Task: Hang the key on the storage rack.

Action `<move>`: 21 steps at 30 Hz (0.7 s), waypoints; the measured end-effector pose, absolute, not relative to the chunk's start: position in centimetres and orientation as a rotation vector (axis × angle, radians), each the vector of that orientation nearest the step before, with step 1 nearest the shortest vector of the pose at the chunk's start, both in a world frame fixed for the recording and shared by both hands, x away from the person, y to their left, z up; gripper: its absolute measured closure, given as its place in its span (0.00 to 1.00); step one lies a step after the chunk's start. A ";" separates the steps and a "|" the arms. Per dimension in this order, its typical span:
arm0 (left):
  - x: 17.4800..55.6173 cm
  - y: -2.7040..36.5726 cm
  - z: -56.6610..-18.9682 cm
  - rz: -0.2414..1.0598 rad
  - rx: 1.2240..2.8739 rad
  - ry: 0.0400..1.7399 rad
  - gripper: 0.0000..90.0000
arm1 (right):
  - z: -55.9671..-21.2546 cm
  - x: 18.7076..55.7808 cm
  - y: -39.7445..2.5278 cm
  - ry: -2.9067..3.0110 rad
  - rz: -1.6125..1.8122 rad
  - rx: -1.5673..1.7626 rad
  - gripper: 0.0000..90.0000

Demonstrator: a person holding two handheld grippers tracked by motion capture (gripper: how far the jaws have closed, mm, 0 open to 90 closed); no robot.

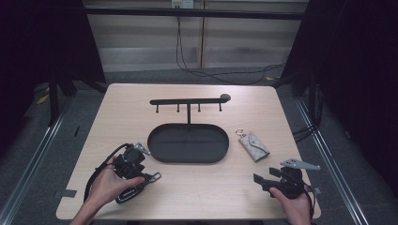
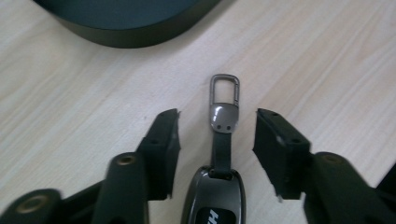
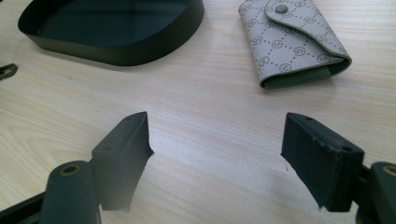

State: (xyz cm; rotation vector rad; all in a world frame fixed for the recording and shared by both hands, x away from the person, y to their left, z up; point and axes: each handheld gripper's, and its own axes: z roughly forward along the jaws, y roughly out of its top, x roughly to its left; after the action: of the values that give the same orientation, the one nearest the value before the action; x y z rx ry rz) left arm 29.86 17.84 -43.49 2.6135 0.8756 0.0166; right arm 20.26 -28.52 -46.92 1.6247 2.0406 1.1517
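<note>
Left gripper point(image 2: 217, 128) spread, key fob point(image 2: 219, 186) lying between its fingers, right gripper point(image 3: 217, 154) spread over bare table point(image 3: 210, 116), pouch point(image 3: 292, 42) beyond

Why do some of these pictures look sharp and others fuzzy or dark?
High view: dim and soft, dark at both sides, the tray nearly featureless. Left gripper view: the key fob and its metal clip are crisp, the nearest parts of the jaws blur. Right gripper view: the patterned pouch is sharp, the left jaw's lower edge smears; a pale sheen lies on the table.
</note>
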 end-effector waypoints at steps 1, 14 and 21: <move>29.9 17.6 -43.5 0.013 2.619 0.870 0.59 | -46.9 20.3 -28.5 2.041 1.150 1.625 0.26; 31.2 15.9 -44.6 -0.091 2.747 0.836 0.68 | -46.9 20.3 -28.1 2.058 1.121 1.592 0.23; 31.6 15.4 -45.3 -0.105 2.784 0.833 0.72 | -47.0 20.4 -28.2 2.065 1.130 1.610 0.20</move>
State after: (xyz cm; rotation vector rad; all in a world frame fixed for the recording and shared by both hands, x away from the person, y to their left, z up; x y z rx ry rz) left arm 31.60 15.43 -45.31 2.7843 0.8332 -0.1054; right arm 20.42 -28.19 -47.00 1.6097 2.0652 1.1301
